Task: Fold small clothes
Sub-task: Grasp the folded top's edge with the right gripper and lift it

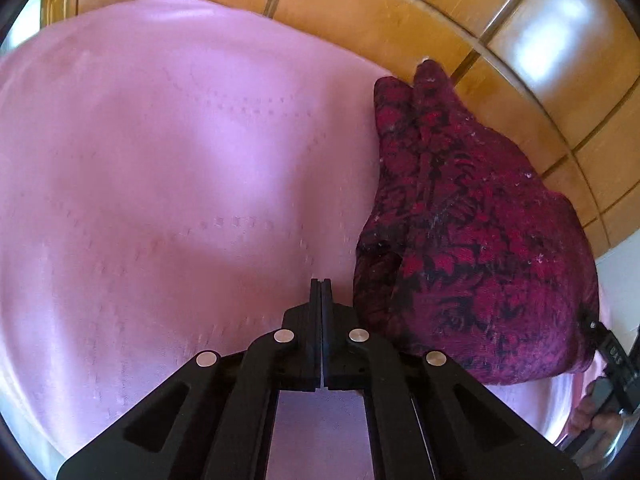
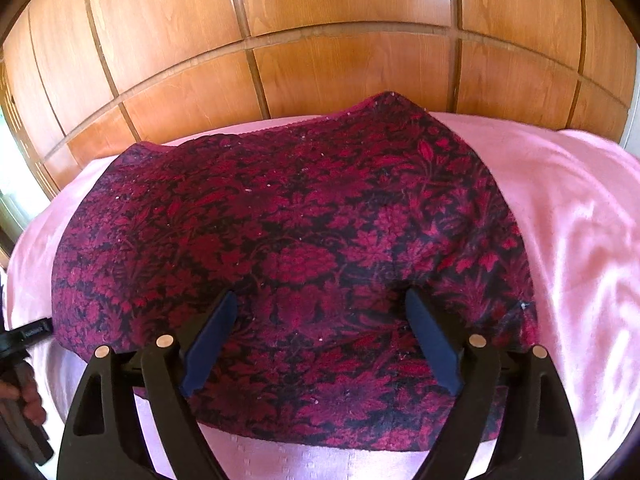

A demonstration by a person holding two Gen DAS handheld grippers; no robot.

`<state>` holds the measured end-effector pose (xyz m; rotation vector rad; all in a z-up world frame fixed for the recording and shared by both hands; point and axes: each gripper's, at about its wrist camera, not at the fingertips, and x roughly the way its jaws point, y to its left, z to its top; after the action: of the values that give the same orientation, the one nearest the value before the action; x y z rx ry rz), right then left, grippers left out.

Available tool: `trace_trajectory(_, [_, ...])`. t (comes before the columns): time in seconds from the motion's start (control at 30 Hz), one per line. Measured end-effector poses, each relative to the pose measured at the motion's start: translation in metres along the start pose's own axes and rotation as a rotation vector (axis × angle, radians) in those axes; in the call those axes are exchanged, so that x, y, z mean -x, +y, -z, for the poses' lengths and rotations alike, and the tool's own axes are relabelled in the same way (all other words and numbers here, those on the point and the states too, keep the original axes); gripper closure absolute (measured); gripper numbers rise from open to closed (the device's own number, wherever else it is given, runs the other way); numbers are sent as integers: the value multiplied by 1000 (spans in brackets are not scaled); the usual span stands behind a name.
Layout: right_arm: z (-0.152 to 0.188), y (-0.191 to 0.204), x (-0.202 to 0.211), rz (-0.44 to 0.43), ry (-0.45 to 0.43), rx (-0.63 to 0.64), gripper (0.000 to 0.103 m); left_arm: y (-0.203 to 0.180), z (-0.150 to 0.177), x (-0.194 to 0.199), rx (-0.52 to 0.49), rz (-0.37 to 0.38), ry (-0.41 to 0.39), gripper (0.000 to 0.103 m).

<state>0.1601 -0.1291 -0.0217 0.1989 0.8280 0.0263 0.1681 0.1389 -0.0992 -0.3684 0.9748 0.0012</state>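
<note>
Left wrist view first: the left black two-finger gripper [image 1: 321,284] has its jaws pressed together with nothing between them, and it sits over the pale pink satin bedcover [image 1: 160,160]. The dark red and black floral knit garment [image 1: 460,240] lies to that gripper's right, just beside it but not touching so far as can be seen, in a folded heap whose long axis runs away toward the orange-brown wooden panelled wall [image 1: 400,8]. At the far right edge of this view, part of the other tool shows white lettering, too small and blurred to read. Right wrist view: the right black gripper with blue pads [image 2: 320,308] has its jaws wide apart, directly over the near part of the garment [image 2: 300,220]; no cloth is caught between the pads. Here the garment's long axis runs across the view. Judgement: the right gripper is nearer and better placed for the next pinch. No brand or label is legible anywhere.
</note>
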Motion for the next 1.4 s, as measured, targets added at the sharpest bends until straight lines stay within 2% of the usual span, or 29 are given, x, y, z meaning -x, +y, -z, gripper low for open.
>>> trace_trajectory(0.03, [-1,1,0,4,2,6,17,-9,1,7,-49,-34,-24,103])
trace_trajectory(0.1, [-2,2,0,1,6,10,16,-18,0,20,-83,-43,-68,103])
trace_trajectory(0.27, [-1,0,1,-9,-1,13,16,-27,-8,57,-81,-89,-202,103])
trace_trajectory(0.33, [-1,0,2,-14,-6,16,16,-34,-9,70,-93,-72,-246,103])
trace_trajectory(0.43, [0,1,2,-14,-12,16,16,-55,-8,76,-172,-24,-274,103])
trace_trajectory(0.5, [2,1,3,-14,-15,12,16,-71,-6,71,-235,-13,-263,103])
trace_trajectory(0.57, [2,0,3,-18,-14,13,16,-82,-11,47,-279,-35,-201,103])
trace_trajectory(0.63, [2,1,3,-20,-12,11,16,-76,-16,11,-245,-62,-91,103])
trace_trajectory(0.67, [2,0,4,-24,-10,11,16,-71,-18,3,-210,-49,-67,103])
trace_trajectory(0.7, [1,0,6,-31,-5,10,16,-69,-19,1,-196,-40,-67,103])
trace_trajectory(0.77, [-2,-2,14,-54,1,11,17,-76,-19,6,-228,-61,-81,103])
trace_trajectory(0.83, [-8,-12,28,-125,-14,-23,18,-74,-18,9,-228,-57,-81,103])
trace_trajectory(0.9, [-18,-36,51,-215,-77,-113,18,-72,-17,16,-212,-44,-92,103])
trace_trajectory(0.97, [-26,-61,63,-237,-122,-189,17,-73,-16,25,-208,-39,-122,103])
trace_trajectory(1.0, [-30,-76,66,-243,-135,-229,17,-75,-13,32,-205,-34,-140,99])
trace_trajectory(1.03, [-32,-89,65,-236,-139,-263,17,-78,-12,34,-204,-25,-148,86])
trace_trajectory(1.13, [-35,-126,45,-245,-103,-362,17,-92,-4,44,-232,30,-179,61])
trace_trajectory(1.2, [-36,-143,22,-308,-50,-422,19,-101,1,44,-270,42,-180,61])
trace_trajectory(1.33, [-29,-149,-18,-435,63,-471,19,-117,2,36,-319,88,-144,61])
trace_trajectory(1.4, [-22,-148,-35,-436,116,-469,20,-119,2,28,-324,96,-114,61])
